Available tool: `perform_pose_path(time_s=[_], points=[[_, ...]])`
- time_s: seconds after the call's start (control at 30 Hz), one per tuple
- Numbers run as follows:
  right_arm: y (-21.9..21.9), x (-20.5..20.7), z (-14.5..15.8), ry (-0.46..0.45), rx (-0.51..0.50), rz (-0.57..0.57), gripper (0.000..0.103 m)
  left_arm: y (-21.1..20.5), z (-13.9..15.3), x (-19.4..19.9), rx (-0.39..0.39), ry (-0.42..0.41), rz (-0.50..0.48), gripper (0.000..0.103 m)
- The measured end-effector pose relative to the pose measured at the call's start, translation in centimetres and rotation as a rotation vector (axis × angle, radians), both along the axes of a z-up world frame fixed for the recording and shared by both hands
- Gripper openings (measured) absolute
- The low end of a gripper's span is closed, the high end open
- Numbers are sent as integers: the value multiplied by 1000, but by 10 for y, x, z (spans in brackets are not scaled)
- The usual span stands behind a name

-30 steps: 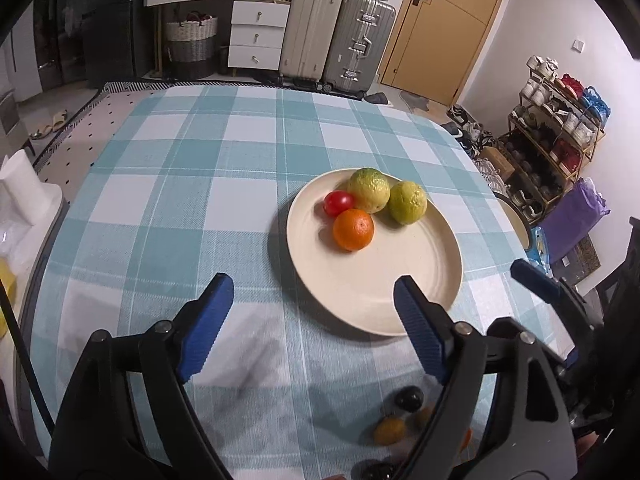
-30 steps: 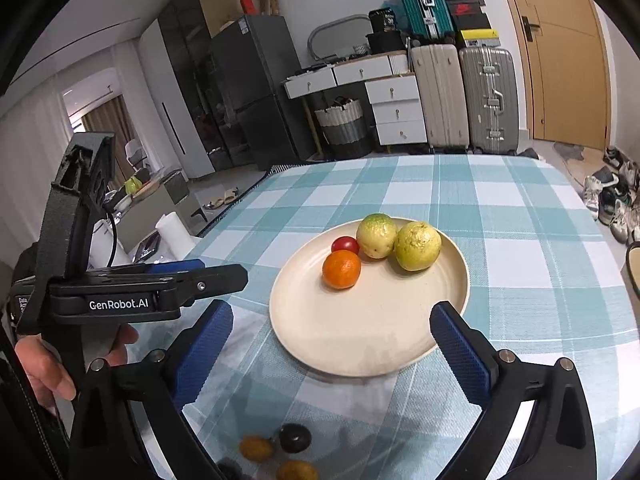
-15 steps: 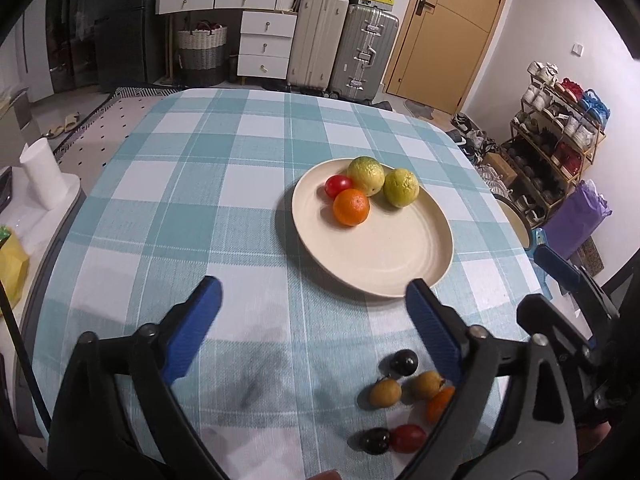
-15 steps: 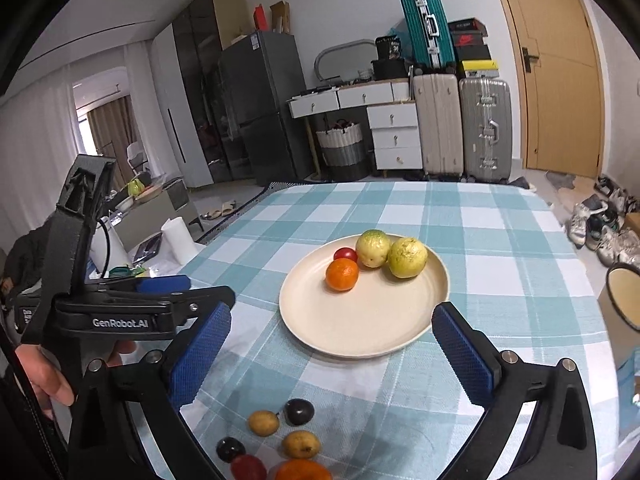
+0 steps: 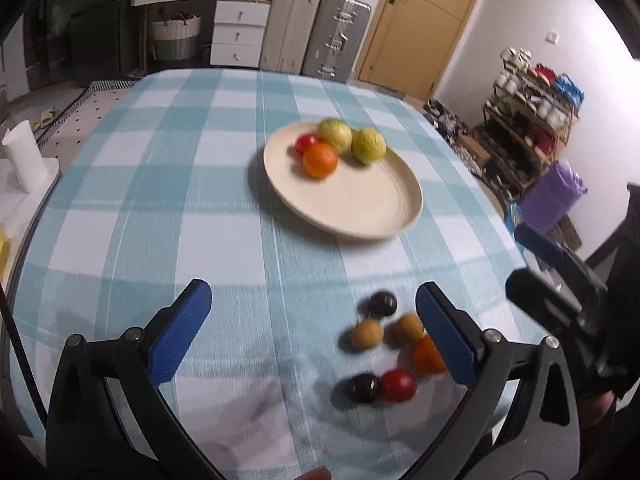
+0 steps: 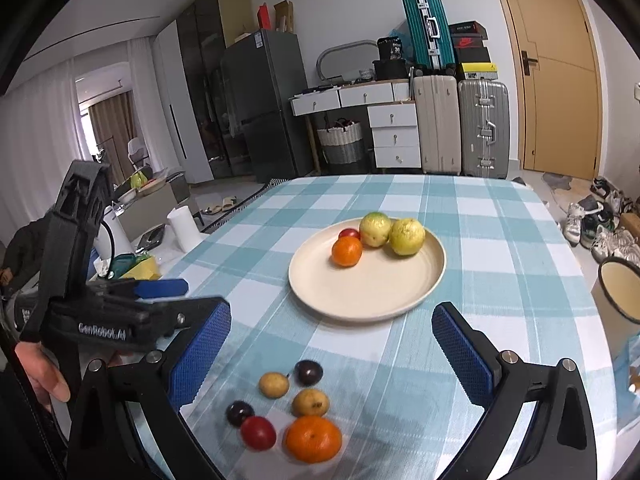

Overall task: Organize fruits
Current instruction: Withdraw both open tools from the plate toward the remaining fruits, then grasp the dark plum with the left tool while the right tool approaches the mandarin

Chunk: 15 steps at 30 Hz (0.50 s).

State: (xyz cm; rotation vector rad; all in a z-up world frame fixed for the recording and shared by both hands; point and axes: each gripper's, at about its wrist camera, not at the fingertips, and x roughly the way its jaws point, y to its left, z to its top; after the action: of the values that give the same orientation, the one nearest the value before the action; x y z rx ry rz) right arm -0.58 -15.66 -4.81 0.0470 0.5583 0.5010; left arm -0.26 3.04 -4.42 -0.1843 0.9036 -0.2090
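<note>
Both claws gape empty, left claw (image 5: 312,328) opening wider, right claw (image 6: 332,348) squarely over the loose fruits (image 6: 288,412) on the near bench, plate (image 6: 400,300) beyond.

Two wrist fisheyes look forward and down over a checked table (image 5: 168,184) from its near edge. Both share the plate (image 5: 384,216) (image 6: 360,300) and loose fruit cluster (image 5: 384,344) (image 6: 288,412), close below each lens.

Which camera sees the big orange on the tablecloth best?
The right wrist view: the loose orange shows whole and fairly sharp. In the left wrist view it is blurred and half hidden behind a tong finger.
</note>
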Motion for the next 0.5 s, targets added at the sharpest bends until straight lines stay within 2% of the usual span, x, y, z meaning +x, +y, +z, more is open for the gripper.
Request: perform_pose_path(time_s=[0.33, 0.43, 0.5], points=[[-8, -15, -23, 84, 34, 21, 103, 3, -37, -20, -8, 73, -56, 102], [-11, -17, -29, 101, 34, 12, 103, 8, -51, -19, -96, 133, -66, 102], [-13, -18, -32, 109, 35, 3, 103, 11, -56, -20, -130, 143, -56, 101]])
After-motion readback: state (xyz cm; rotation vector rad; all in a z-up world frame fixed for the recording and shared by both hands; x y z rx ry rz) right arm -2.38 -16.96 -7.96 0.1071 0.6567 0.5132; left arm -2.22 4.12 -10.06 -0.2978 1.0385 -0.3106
